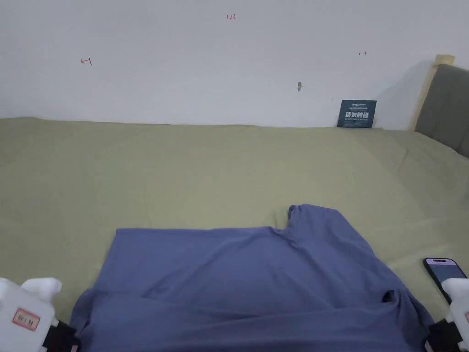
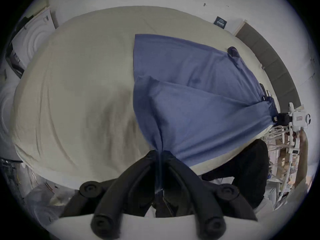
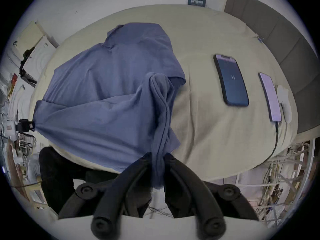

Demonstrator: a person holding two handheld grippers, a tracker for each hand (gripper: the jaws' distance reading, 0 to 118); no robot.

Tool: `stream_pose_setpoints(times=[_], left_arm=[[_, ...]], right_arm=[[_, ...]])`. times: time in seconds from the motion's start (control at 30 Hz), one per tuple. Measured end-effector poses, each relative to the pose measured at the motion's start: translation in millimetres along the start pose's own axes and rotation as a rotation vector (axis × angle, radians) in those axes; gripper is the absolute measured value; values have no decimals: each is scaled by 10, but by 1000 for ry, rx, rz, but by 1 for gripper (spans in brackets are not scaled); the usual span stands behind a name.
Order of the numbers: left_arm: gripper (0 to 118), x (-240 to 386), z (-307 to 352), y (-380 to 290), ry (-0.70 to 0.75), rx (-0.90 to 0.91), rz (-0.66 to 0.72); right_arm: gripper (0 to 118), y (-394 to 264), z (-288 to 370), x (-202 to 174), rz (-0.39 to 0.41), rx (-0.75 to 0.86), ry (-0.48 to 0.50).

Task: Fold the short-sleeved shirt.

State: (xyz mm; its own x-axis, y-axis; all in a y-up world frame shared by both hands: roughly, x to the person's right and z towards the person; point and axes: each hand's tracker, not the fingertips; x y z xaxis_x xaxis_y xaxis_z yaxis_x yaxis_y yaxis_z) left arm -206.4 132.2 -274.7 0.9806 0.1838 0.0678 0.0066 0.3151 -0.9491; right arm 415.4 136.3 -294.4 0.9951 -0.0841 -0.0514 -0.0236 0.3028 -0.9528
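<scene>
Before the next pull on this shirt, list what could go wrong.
1. The right gripper pinches a bunched wad of the blue shirt, so a crease or crooked fold may get set in.
2. The left gripper holds only a thin edge; it could slip under tension.
3. The dark phone lies near the shirt's right side; swinging cloth might drag it.

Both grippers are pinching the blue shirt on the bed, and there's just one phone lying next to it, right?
Not quite: two phones, one beside the other, lie on the bed, as the right gripper view shows. The rest holds: the left hand-held gripper and the right hand-held gripper both pinch the blue shirt.
</scene>
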Motion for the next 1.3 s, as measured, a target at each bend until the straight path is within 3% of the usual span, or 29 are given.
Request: stream_pose_setpoints(times=[0.27,0.33,0.37,0.4,0.43,0.47,0.5,0.53,0.63,0.73,0.77,0.83,0.87,0.97,1.3], left_arm=[[8,-120,-122,-343,-47,-23,81],[12,-130,-143,-314,-49,-31,110],[27,-130,-133,-301,-37,-34,118],[67,-105,-70,-296,41,-26,105],[92,-89,-16,-293,99,-17,90],[101,-89,67,-285,126,9,80],[101,-114,176,-263,113,49,89],[101,-127,259,-235,89,67,115],[100,-104,442,-119,60,128,154],[96,58,477,-12,57,177,118],[86,112,465,19,45,187,108],[31,214,423,90,30,201,85],[10,273,370,139,25,200,78],[0,387,262,263,8,230,67],[0,377,-66,1447,42,231,60]], right_arm=[[12,-210,-98,110,-39,-24,22],[12,-178,-150,126,-88,-41,30],[15,-164,-153,126,-105,-59,25],[22,-157,-124,114,-100,-68,3],[33,-158,-83,107,-92,-67,-18],[47,-155,-5,88,-78,-44,-57],[70,-144,70,62,-66,-11,-96],[81,-122,136,29,-70,14,-126],[81,-42,340,-98,-76,105,-111],[79,51,378,-272,-80,136,-42],[73,85,362,-346,-66,133,-27],[21,135,307,-462,-31,130,-3],[1,178,265,-536,-12,130,4],[1,330,89,-621,-24,131,-7],[0,890,-253,-811,14,118,28]])
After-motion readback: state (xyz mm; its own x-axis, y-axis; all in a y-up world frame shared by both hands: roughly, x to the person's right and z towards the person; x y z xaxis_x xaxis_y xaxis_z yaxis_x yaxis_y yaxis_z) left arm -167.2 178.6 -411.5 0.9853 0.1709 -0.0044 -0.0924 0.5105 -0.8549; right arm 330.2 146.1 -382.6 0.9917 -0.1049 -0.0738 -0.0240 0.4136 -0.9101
